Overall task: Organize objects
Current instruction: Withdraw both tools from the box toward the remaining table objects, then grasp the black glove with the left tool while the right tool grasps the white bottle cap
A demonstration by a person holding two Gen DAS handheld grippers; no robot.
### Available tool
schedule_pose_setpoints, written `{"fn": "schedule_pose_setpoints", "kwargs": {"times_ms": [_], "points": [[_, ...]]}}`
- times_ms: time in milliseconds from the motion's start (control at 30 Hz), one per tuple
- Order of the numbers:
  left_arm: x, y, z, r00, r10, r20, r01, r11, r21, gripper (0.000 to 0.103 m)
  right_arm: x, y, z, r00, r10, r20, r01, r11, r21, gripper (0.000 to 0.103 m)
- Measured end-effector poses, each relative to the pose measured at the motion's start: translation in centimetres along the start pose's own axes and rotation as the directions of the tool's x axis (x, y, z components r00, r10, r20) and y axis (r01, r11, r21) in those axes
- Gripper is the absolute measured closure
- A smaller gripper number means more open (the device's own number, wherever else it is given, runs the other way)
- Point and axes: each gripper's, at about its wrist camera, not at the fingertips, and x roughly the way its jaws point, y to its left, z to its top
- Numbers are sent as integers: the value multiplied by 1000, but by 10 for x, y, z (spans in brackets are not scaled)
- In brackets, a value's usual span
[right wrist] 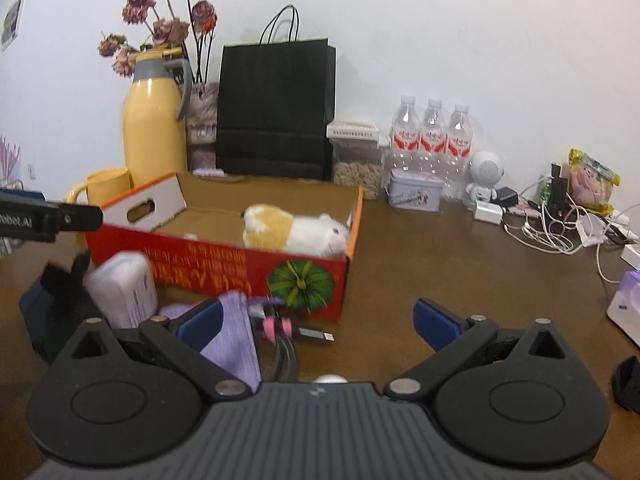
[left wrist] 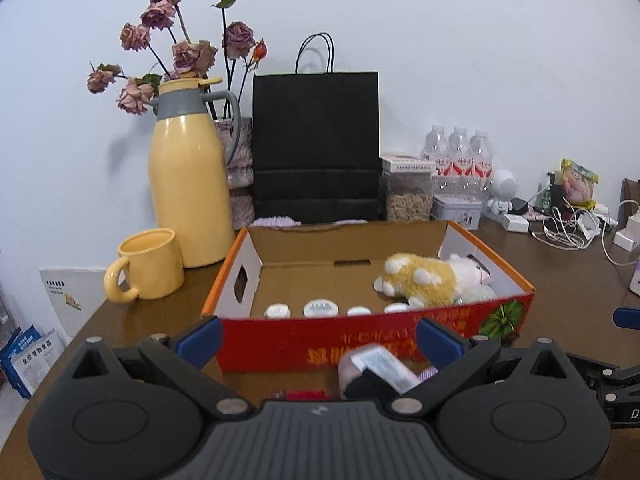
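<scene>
Both grippers same build: left gripper and right gripper have matte black bodies w/ a ribbed grey centre plate carrying a small logo, two round black discs either side, and angled black link arms w/ silver pivot screws. Fingers are tipped w/ blue pads. White lettering, partly cut off, marks the black side bar.

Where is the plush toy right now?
In both wrist views the plush toy lies inside the red cardboard box, at its right end, against the wall.
</scene>
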Motion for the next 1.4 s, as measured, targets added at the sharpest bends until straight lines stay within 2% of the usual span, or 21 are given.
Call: {"fn": "schedule_pose_setpoints", "kwargs": {"times_ms": [433,667,733,767,933,967,1000,1033,1100,1133,1200,1267,1333,1400], "points": [[-16,-11,-30,998,11,-64,-11,1000,-6,0,4,-31,-40,993,-20,-116,16,999,-37,0],[-11,-19,-32,997,13,-79,-15,1000,-25,0,28,-39,-34,984,48,-171,-50,999,-11,1],[-8,-21,-32,996,15,-86,-18,999,-29,0,36,-35,-33,980,62,-187,-66,998,-15,12],[-6,-22,-33,996,17,-91,-20,999,-31,0,40,-35,-33,979,64,-193,-69,997,-17,14],[-1,-24,-35,995,14,-103,-19,999,-45,2,47,-34,-33,972,123,-201,-123,992,14,47],[-1,-24,-36,995,10,-104,-15,999,-48,5,46,-33,-33,972,124,-198,-124,992,10,52],[-1,-25,-37,994,2,-106,-8,999,-51,8,45,-32,-33,973,129,-193,-130,991,5,65],[0,-25,-38,994,-7,-109,1,998,-56,16,43,-32,-33,972,135,-190,-137,991,4,75],[0,-25,-40,991,-37,-126,28,997,-73,31,42,-33,-32,972,143,-188,-144,990,6,75],[0,-25,-41,990,-50,-134,39,996,-80,43,42,-33,-32,971,146,-187,-148,989,6,75],[-3,-27,-44,991,-38,-125,30,997,-66,57,40,-32,-32,973,144,-181,-146,989,3,74],[-6,-26,-45,992,-45,-121,38,997,-63,85,38,-31,-32,975,141,-170,-143,990,-1,74],[-9,-23,-45,990,-64,-124,56,996,-74,93,36,-31,-32,977,138,-160,-140,990,-4,75],[-13,-20,-46,990,-73,-119,64,995,-78,95,33,-30,-32,981,126,-149,-128,992,-6,74]]}}
